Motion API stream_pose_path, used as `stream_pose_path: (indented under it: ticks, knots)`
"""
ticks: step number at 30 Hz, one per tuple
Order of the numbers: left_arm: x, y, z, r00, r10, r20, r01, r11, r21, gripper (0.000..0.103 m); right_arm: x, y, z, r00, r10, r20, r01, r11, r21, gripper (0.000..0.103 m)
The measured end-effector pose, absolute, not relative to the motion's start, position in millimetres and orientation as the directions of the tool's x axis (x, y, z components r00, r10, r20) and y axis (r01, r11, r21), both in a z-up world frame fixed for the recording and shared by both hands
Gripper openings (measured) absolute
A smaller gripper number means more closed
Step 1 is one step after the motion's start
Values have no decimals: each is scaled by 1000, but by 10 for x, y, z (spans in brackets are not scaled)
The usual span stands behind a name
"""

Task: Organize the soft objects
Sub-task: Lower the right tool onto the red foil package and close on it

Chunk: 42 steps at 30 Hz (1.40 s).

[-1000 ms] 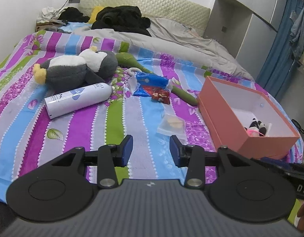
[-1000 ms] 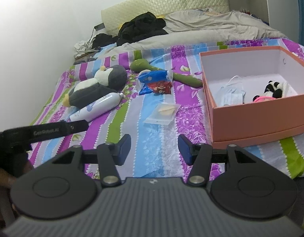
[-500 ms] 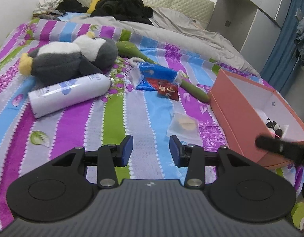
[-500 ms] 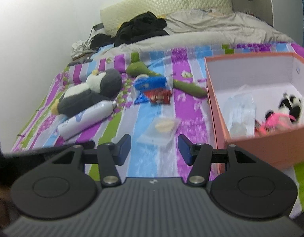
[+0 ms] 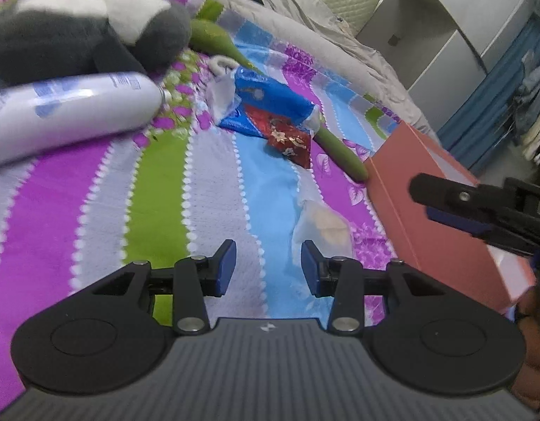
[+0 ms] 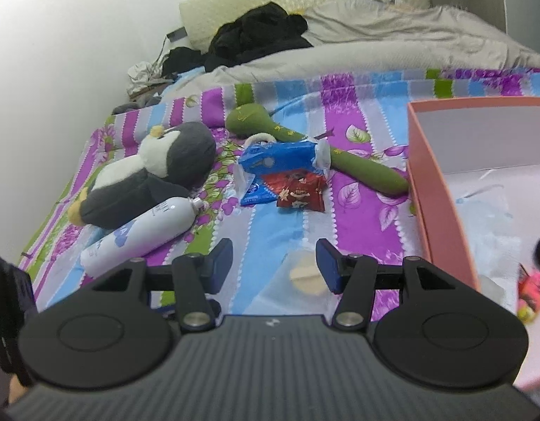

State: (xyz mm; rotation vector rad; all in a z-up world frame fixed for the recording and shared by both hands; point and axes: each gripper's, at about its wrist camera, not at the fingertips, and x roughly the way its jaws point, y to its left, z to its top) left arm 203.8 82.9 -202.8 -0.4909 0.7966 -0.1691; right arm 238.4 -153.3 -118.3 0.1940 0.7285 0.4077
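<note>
A grey and white plush penguin point(image 5: 87, 31) point(image 6: 154, 179) lies on the striped bedspread at the far left. A green plush stick point(image 6: 305, 147) point(image 5: 336, 147) lies beyond a blue tissue pack point(image 6: 280, 156) point(image 5: 270, 101). A clear bag with a beige pad point(image 5: 320, 226) point(image 6: 305, 275) lies just ahead of both grippers. The pink box point(image 6: 441, 189) point(image 5: 427, 207) at the right holds face masks and a small pink toy point(image 6: 531, 284). My left gripper point(image 5: 268, 268) is open and empty. My right gripper point(image 6: 275, 265) is open and empty, over the bag.
A white spray bottle point(image 5: 66, 115) point(image 6: 143, 231) lies beside the penguin. A red snack packet point(image 6: 299, 191) point(image 5: 291, 140) lies by the tissue pack. Black clothes point(image 6: 259, 35) and a grey duvet point(image 6: 375, 45) cover the bed's far end. A grey cabinet point(image 5: 438, 24) stands at the right.
Both grippers have moved forward and lower over the bed. The bag with the pad is now close under their fingertips. The right gripper now shows at the right of the left wrist view.
</note>
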Motion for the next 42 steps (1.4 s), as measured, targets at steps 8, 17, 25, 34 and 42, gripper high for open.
stream_pose_path:
  ticks: [8, 17, 25, 34, 42]
  knots:
    - [2374, 857, -2315, 642, -430, -634, -37, 809, -586, 45, 2919, -1456, -1354, 632, 420, -651, -281, 907, 312, 55]
    - [2621, 858, -2514, 624, -530, -574, -6, 732, -682, 45, 3430, -1348, -1613, 594, 406, -695, -204, 911, 358, 69]
    - [2918, 927, -2661, 589, -641, -492, 15, 617, -787, 36, 3720, -1232, -1779, 571, 406, -713, -198, 912, 361, 70]
    - [3160, 934, -2806, 539, -725, -429, 31, 526, -850, 35, 4015, -1093, -1906, 519, 384, -763, -203, 923, 327, 70]
    - [3130, 836, -2791, 548, -713, -438, 45, 548, -836, 35, 4126, -1062, -2007, 511, 348, -786, -200, 937, 285, 69]
